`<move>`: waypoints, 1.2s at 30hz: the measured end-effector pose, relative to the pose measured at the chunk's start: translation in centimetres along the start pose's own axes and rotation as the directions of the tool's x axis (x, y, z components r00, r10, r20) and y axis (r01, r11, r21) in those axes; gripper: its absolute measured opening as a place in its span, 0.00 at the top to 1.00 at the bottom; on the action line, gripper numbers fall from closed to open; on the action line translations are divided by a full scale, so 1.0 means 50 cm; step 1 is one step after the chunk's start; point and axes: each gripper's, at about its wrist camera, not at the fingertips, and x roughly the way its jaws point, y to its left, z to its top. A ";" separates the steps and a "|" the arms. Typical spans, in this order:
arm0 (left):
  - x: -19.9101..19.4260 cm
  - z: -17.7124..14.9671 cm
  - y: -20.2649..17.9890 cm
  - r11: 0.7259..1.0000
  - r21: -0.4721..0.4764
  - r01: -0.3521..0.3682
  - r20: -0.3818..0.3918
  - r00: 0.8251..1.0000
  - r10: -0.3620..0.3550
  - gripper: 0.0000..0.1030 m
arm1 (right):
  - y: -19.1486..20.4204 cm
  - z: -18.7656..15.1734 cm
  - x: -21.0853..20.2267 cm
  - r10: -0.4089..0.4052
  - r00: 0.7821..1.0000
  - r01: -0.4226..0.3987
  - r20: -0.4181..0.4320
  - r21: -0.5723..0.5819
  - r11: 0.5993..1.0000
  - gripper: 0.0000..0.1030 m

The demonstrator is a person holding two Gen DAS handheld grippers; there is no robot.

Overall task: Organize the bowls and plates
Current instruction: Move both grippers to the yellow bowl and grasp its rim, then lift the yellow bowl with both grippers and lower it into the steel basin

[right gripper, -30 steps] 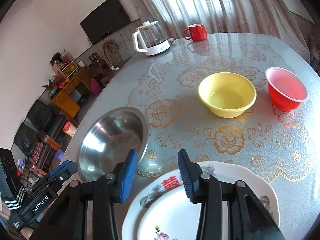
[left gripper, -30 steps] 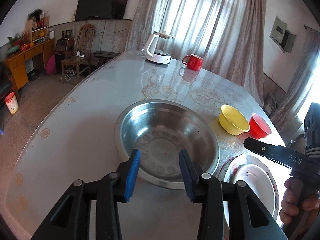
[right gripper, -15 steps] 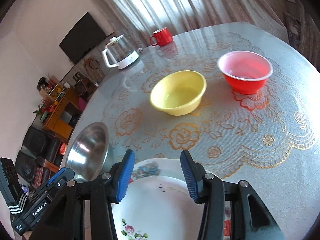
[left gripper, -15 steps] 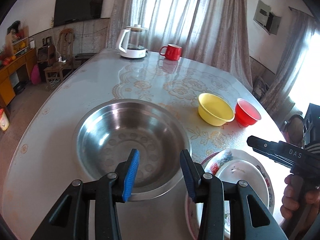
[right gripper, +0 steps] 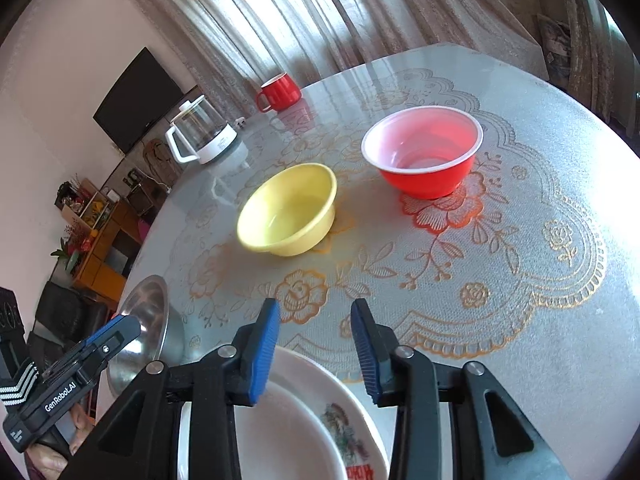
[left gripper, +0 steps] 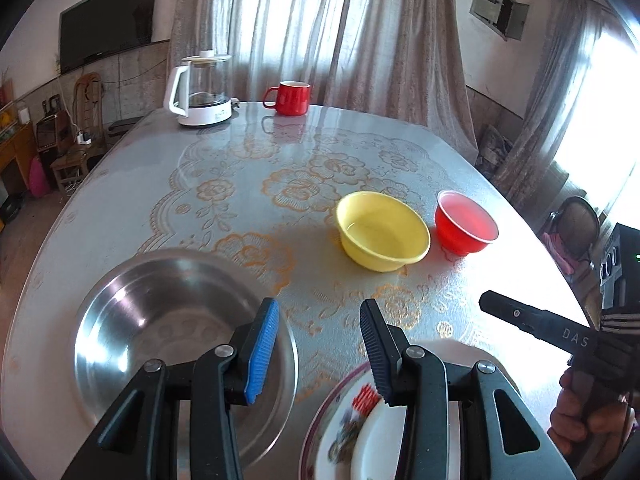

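Observation:
A large steel bowl [left gripper: 160, 332] sits at the near left of the table; it also shows in the right wrist view [right gripper: 148, 328]. A patterned plate [left gripper: 344, 432] with a smaller white plate [right gripper: 280, 432] on it lies near right. A yellow bowl [left gripper: 384, 232] [right gripper: 292, 210] and a red bowl [left gripper: 466, 230] [right gripper: 426, 152] stand further off. My left gripper [left gripper: 318, 348] is open and empty, above the gap between steel bowl and plate. My right gripper [right gripper: 314, 346] is open and empty over the plates' far rim.
A glass kettle [left gripper: 202, 88] and a red mug [left gripper: 290, 98] stand at the table's far edge. The table [right gripper: 520, 260] has a floral gold-patterned cover. A chair [left gripper: 576, 220] stands off the right side, and curtains hang behind.
Both grippers have swung right and forward. The steel bowl has slid to the left of both views, and the yellow and red bowls are nearer. Both stay open.

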 end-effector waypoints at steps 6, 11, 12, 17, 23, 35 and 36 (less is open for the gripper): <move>0.067 0.053 -0.016 1.000 -0.021 0.019 -0.063 0.998 -0.021 0.58 | -0.021 0.045 0.031 0.046 0.999 -0.045 -0.021 0.073 0.996 0.64; 0.117 0.092 -0.019 0.998 -0.054 0.034 -0.086 0.996 -0.039 0.58 | -0.032 0.083 0.079 0.103 0.993 -0.093 -0.060 0.154 0.984 0.63; 0.128 0.099 -0.018 0.997 -0.064 0.040 -0.091 0.995 -0.046 0.56 | -0.031 0.090 0.087 0.099 0.993 -0.088 -0.063 0.156 0.984 0.63; 0.184 0.133 -0.007 0.989 -0.139 0.059 -0.126 0.989 -0.077 0.40 | -0.034 0.115 0.130 0.113 0.990 -0.096 -0.085 0.186 0.978 0.63; 0.238 0.159 0.013 0.961 -0.257 0.107 -0.160 0.975 -0.151 0.45 | -0.045 0.143 0.159 0.101 0.991 -0.080 -0.084 0.222 0.972 0.63; 0.269 0.150 -0.035 0.981 -0.173 0.089 -0.196 0.973 -0.123 0.69 | -0.024 0.151 0.207 0.017 0.994 -0.003 -0.110 0.124 0.992 0.78; 0.264 0.147 -0.035 0.980 -0.176 0.091 -0.191 0.974 -0.124 0.69 | -0.024 0.149 0.207 0.008 0.994 0.005 -0.112 0.120 0.993 0.80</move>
